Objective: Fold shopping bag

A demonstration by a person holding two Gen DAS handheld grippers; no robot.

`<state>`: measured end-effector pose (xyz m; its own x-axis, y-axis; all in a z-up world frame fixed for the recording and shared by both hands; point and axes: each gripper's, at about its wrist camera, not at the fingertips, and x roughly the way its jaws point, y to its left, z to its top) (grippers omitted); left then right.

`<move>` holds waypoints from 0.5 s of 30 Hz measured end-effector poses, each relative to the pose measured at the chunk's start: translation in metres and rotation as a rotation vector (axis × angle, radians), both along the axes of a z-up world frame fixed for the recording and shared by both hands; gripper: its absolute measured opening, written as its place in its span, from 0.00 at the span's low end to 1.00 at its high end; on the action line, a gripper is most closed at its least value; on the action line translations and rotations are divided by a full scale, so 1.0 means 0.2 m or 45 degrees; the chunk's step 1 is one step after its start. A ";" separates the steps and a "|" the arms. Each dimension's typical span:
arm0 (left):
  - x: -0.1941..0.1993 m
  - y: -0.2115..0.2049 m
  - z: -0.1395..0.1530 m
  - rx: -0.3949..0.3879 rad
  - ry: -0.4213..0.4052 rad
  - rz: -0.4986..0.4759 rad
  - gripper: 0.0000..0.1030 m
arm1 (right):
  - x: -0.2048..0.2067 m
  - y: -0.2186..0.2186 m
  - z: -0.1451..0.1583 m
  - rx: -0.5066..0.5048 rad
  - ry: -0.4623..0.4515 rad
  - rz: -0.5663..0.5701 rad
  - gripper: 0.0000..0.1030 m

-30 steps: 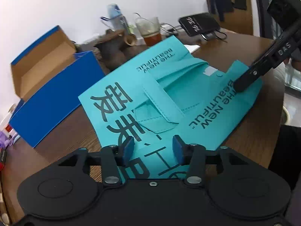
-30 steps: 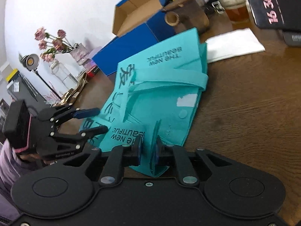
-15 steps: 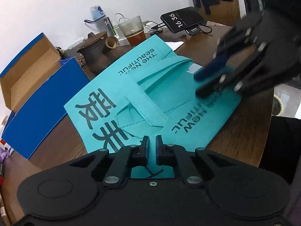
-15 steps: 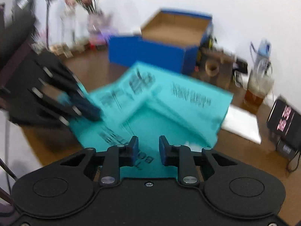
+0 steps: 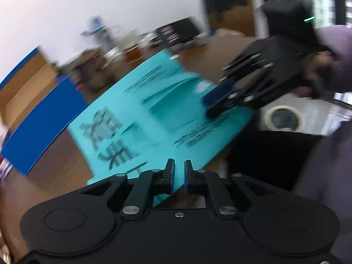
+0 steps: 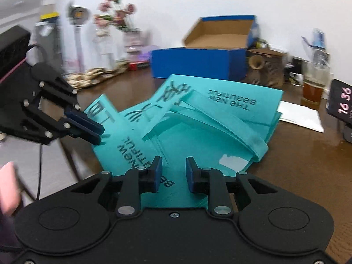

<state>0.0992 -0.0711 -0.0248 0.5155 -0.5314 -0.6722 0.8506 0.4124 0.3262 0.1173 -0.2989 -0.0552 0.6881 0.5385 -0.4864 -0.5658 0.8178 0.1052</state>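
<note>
**Left wrist view (heavy motion blur)**
- 1 teal shopping bag (image 5: 154, 118) with dark print. It lies part-folded on a brown wooden table (image 5: 59, 154), and its near edge reaches the table edge.
- 2 grippers are in view.
- Left gripper (image 5: 179, 172): jaws opening, gap narrow. Teal fabric of the bag's near edge shows in the gap. The pads do not look pressed on it.
- Right gripper (image 5: 209, 105): comes in from the right, with its tips over the bag's far right part. Jaw state can't be told here because of blur.
- 1 hand (image 5: 316, 74) with a purple sleeve carries the right gripper.
- 1 open blue cardboard box (image 5: 41, 123) sits at left, near the bag.
- Items along the wall are too blurred to count.

**Right wrist view (sharper)**
- Same bag (image 6: 220, 118), approx. centre of the table, just ahead of the right gripper (image 6: 173, 171).
- Right gripper: jaws released and standing apart. The bag lies under the gap and nothing is pinched.
- Left gripper (image 6: 96, 133): sits at the bag's left corner, where a printed flap is raised.
- The bag's strap handles lie across its top.

Seen clearly only in this view, 1 of each:
- glass (image 6: 313, 85) of amber drink
- dark display (image 6: 342, 104) reading 16 36
- white sheet (image 6: 301, 115), just beside the bag's right edge
- bunch of pink flowers (image 6: 114, 11)
- lamp (image 6: 79, 13)
- bottle (image 6: 319, 41)
- brown pot (image 6: 264, 66), next to the box

The hand and sleeve holding the right gripper show in the left wrist view only.
</note>
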 end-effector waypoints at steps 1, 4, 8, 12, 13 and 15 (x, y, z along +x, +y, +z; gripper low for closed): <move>-0.03 0.01 0.01 0.009 -0.029 -0.030 0.35 | -0.02 -0.03 0.00 0.003 -0.005 0.029 0.24; -0.07 0.02 -0.02 0.082 -0.180 -0.097 0.62 | -0.04 -0.06 0.01 -0.023 -0.021 0.081 0.24; -0.08 0.01 -0.13 0.209 -0.320 -0.175 0.64 | -0.01 -0.09 0.01 -0.024 -0.035 0.160 0.24; -0.07 -0.03 -0.23 0.277 -0.381 -0.219 0.67 | 0.00 -0.13 0.00 -0.004 -0.038 0.221 0.24; -0.07 -0.04 -0.24 0.290 -0.394 -0.230 0.67 | 0.01 -0.13 0.00 -0.010 -0.040 0.230 0.24; -0.07 -0.05 -0.25 0.296 -0.393 -0.242 0.66 | 0.01 -0.13 0.00 -0.021 -0.045 0.252 0.24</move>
